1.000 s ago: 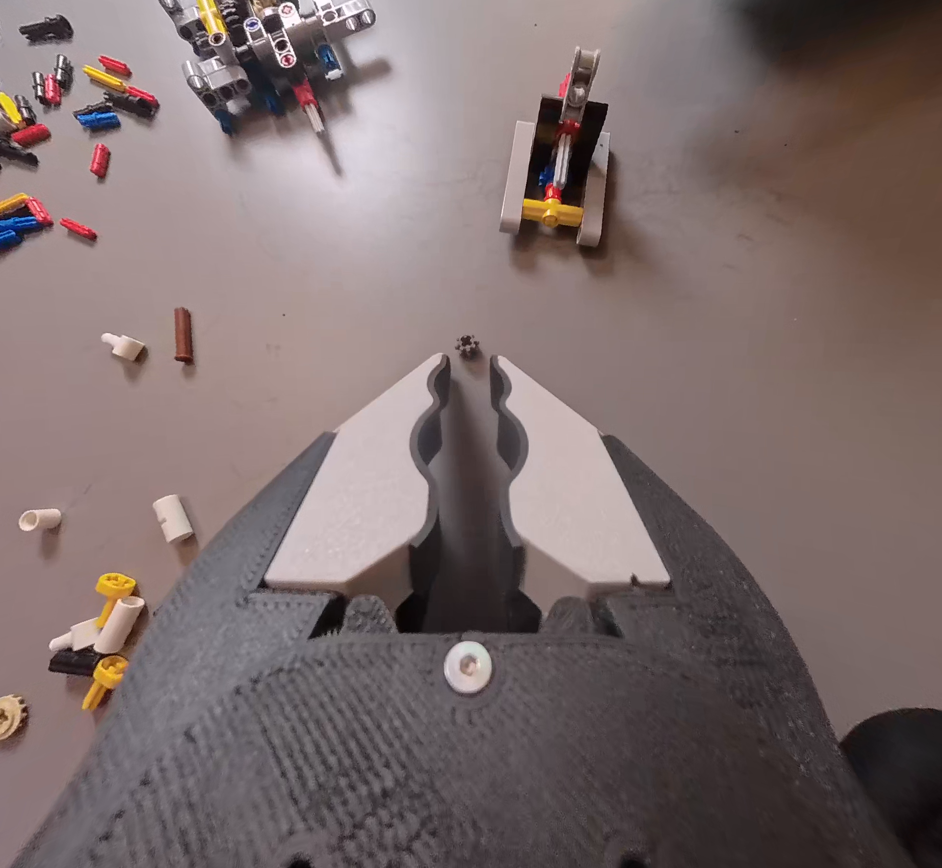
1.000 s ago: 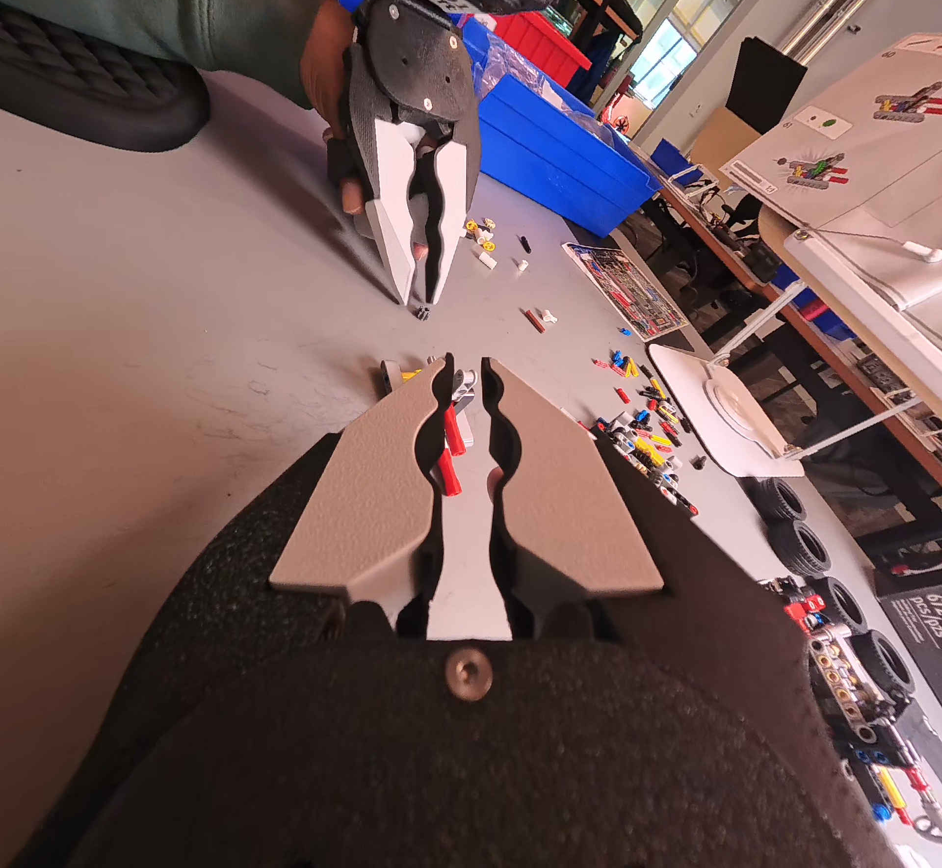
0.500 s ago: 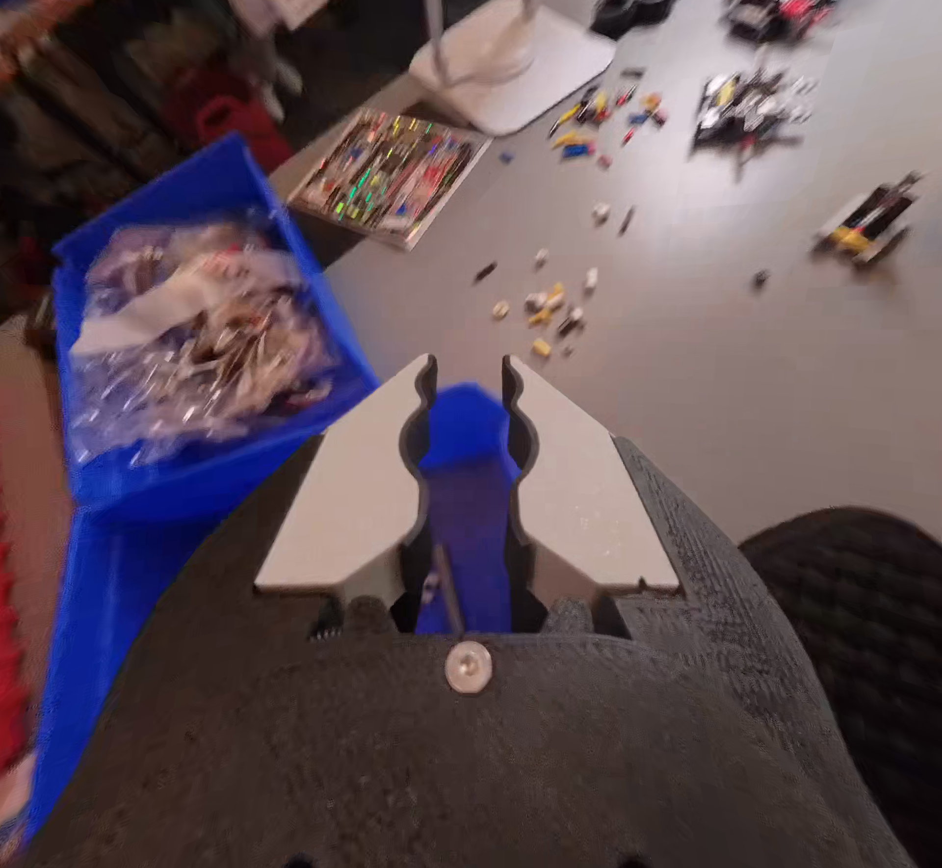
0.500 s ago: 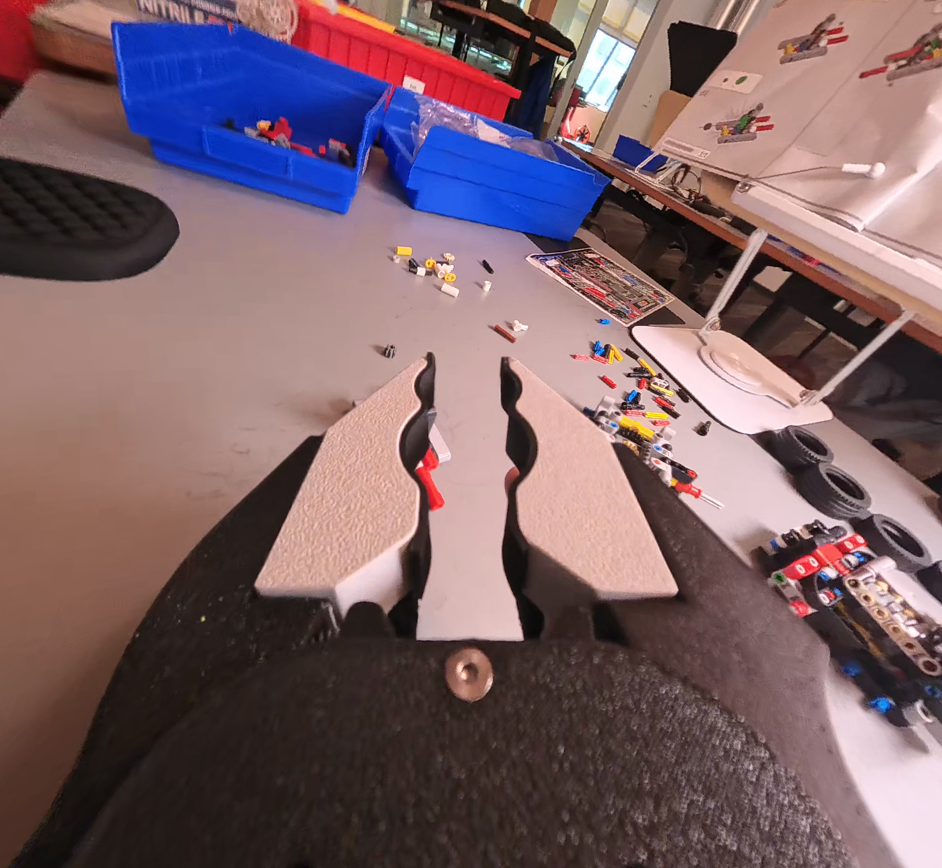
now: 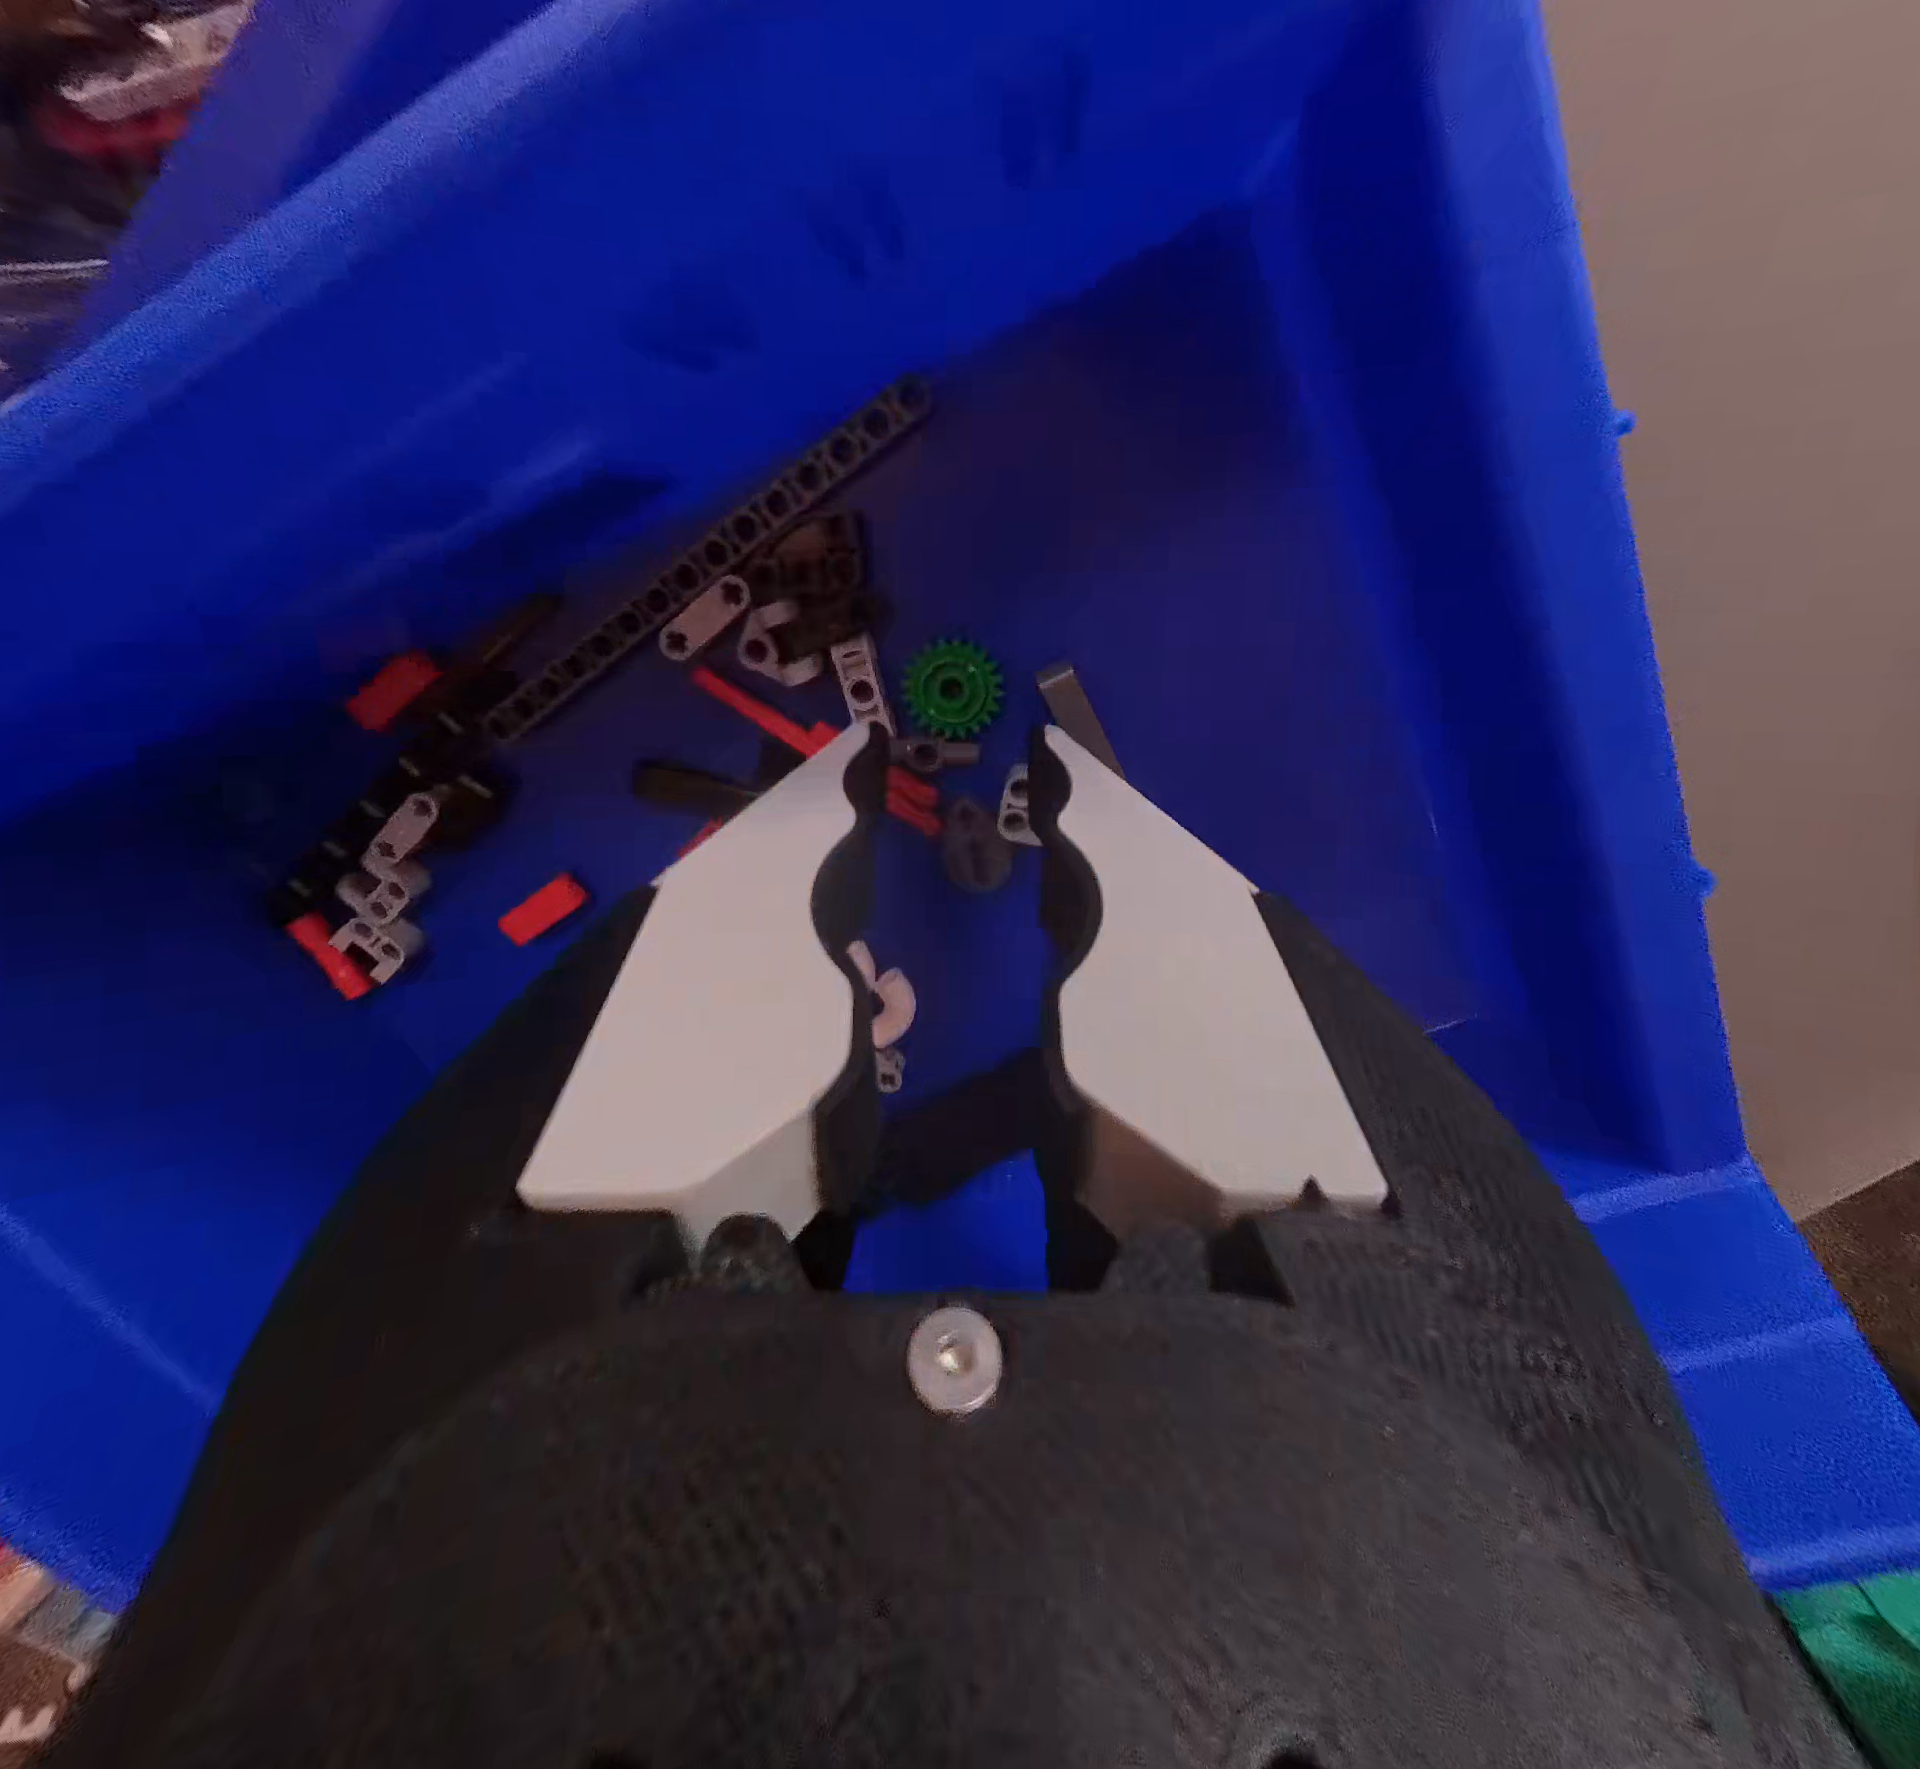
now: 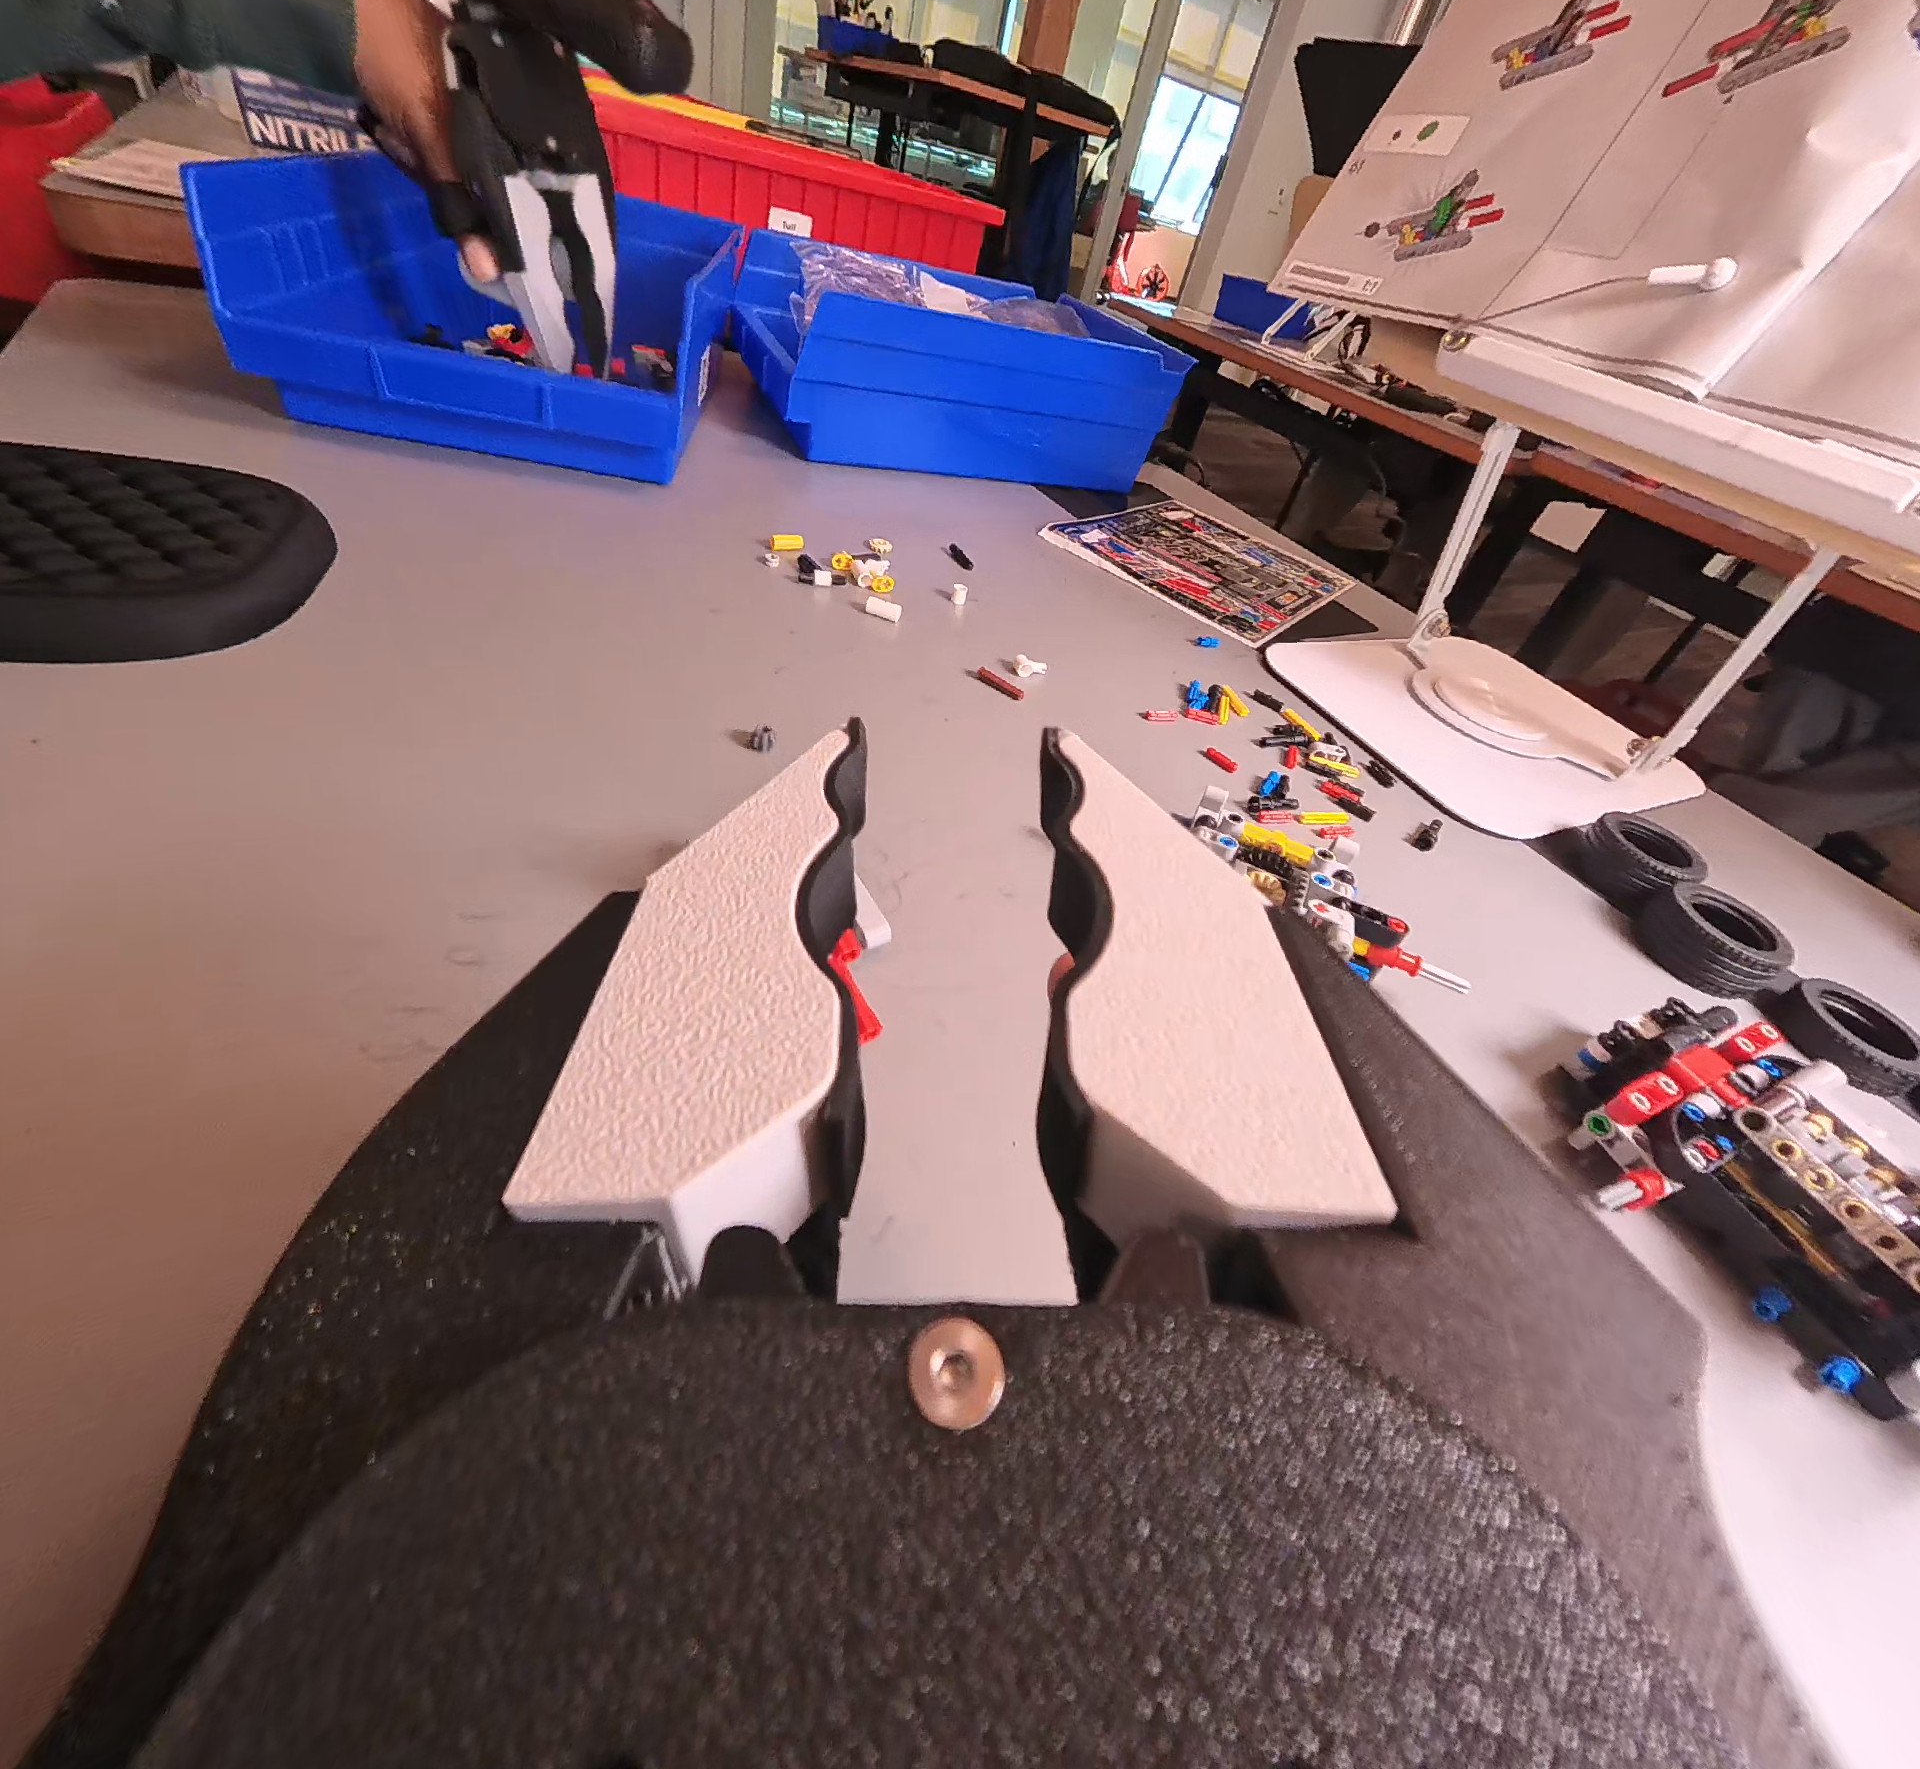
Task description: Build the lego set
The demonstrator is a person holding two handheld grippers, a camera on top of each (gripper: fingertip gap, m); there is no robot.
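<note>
Left gripper (image 5: 954,751): lowered into a blue bin (image 5: 1403,493), jaws parted, nothing clamped; its fingertips hover over loose building-toy parts on the bin floor. Just beyond the tips at 12 o'clock, a green gear (image 5: 952,689); between the tips, a small dark grey connector (image 5: 933,753), short red pins (image 5: 912,803) and a grey lump-shaped piece (image 5: 977,844), none pressed by either pad. A light grey two-hole connector (image 5: 1016,803) lies against the inner edge of the right finger; contact cannot be told. At 10 o'clock, a long black perforated beam (image 5: 717,556) leaning along the bin wall, with grey liftarms (image 5: 707,616) beside it. At 9 o'clock, red plates (image 5: 540,909) and a black-and-grey cluster (image 5: 384,867). Right gripper (image 6: 951,751): held low over a grey table (image 6: 468,680), jaws wide apart, grasp bare; a red-and-grey part (image 6: 860,971) shows under its left finger. At 11 o'clock, a small grey gear piece (image 6: 762,738); at 12 o'clock, yellow, white and black small parts (image 6: 852,571); at 2 o'clock, scattered coloured pins (image 6: 1278,763) and a white stand base (image 6: 1475,732); at 3 o'clock, black tyres (image 6: 1704,930) and a partly built model (image 6: 1756,1148). At 11 o'clock far off, a hand (image 6: 410,88) holds the left gripper inside the bin.
</note>
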